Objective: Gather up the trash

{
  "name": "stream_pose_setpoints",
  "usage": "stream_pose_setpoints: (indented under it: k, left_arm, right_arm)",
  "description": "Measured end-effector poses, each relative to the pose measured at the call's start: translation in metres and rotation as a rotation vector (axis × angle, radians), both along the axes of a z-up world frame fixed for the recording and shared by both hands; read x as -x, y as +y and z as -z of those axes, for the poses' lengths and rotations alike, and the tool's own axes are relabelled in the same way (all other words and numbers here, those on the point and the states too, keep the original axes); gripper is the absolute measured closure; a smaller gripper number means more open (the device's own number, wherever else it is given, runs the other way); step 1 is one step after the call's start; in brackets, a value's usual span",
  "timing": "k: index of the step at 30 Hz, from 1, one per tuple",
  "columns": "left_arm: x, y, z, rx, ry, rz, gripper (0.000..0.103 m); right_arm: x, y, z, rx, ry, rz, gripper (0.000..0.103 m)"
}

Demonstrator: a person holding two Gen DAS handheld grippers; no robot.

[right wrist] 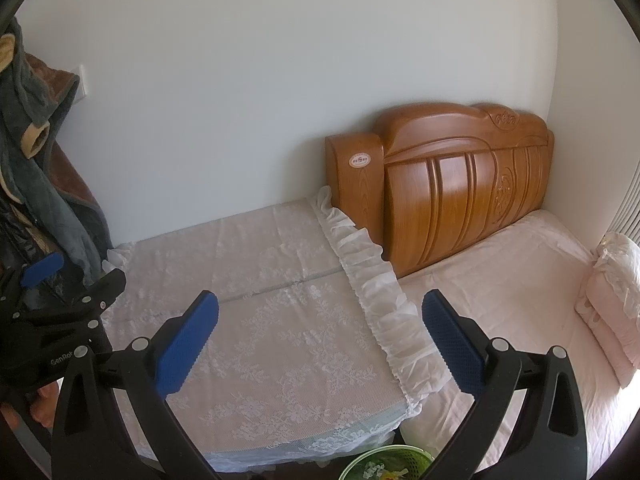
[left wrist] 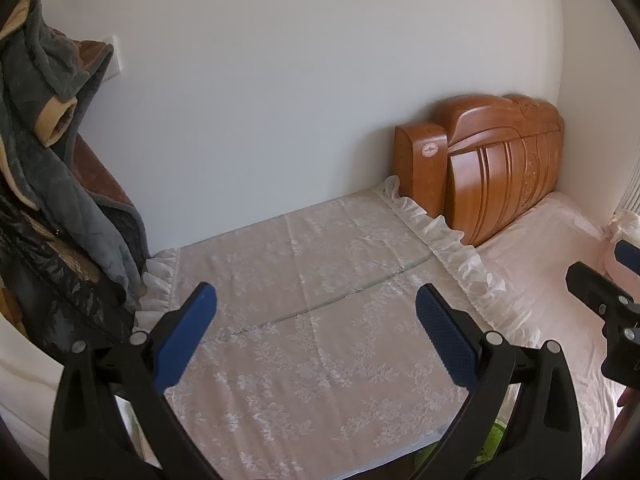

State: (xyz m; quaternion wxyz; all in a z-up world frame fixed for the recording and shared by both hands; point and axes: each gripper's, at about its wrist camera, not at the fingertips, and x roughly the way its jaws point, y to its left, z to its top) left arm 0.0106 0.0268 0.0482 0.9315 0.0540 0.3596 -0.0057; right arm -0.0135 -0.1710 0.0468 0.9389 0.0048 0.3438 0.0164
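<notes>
1. Right wrist view: right gripper [right wrist: 320, 336] fingers spread apart, empty, above a lace-covered worktop [right wrist: 256, 344] beside a bed [right wrist: 500, 292].
2. Left gripper [left wrist: 316, 328] fingers likewise apart, empty.
3. A green bin [right wrist: 386, 462] holding scraps sits below the right fingers.
4. Judged: searching stage; no loose trash visible, so next comes finding some.

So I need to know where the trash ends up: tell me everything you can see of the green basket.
The green basket shows only as a cut-off arc at the bottom edge of the right wrist view. It looks like light green plastic with small perforations around its rim. It sits low, below the front corner of the lace-covered table and beside the bed. Inside lie pale crumpled scraps and something yellow, too cropped to identify. The left wrist view shows only a green sliver. Nothing grips it.
</notes>
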Motion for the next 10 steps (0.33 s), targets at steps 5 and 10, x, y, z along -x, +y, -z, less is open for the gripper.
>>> stream_pose_setpoints:
  k: [5,10]
  left_arm:
    - [-0.0025,0.0015,0.0016,0.010,0.010,0.005,0.008]
    - [-0.0023,0.0021,0.0029,0.007,0.011,0.004,0.008]
  right_arm:
    - [-0.0012,0.0003,0.0019,-0.001,0.004,0.000,0.002]
    - [-0.0021,0.0003,0.0029,-0.001,0.005,-0.001,0.002]
